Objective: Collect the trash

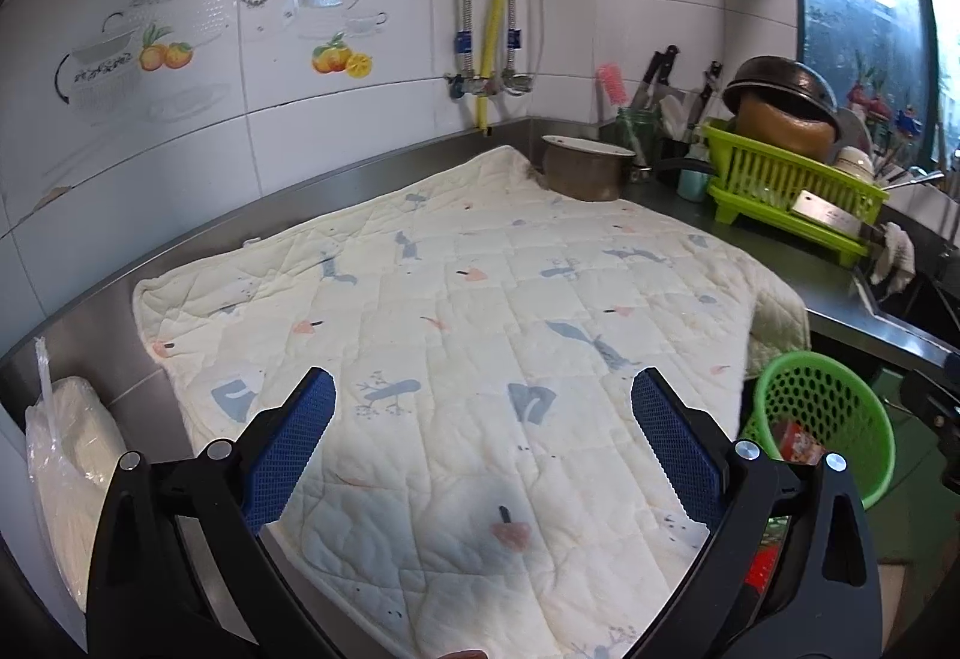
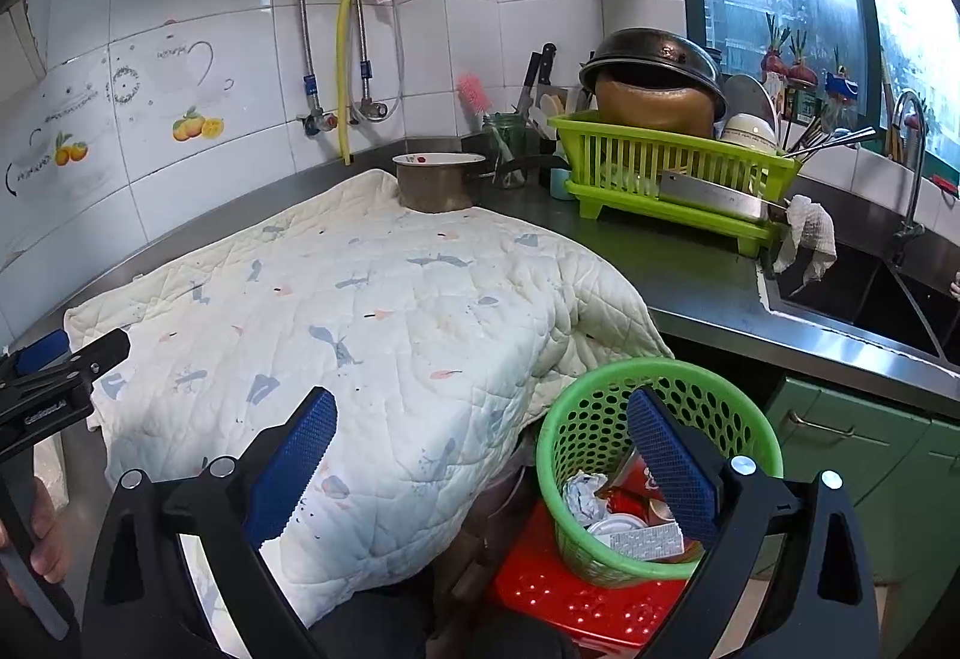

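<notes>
Both grippers — left gripper (image 1: 483, 407), right gripper (image 2: 480, 428) — gape wide, empty; trash sits in the green basket (image 2: 600, 419) by the quilted mat (image 2: 360, 329), so probably done.

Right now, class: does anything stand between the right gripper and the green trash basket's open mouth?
Nothing visible does. The right gripper is open and empty, just above the green trash basket, whose mouth is uncovered. The quilted cloth hangs beside the rim, not over it.
</notes>
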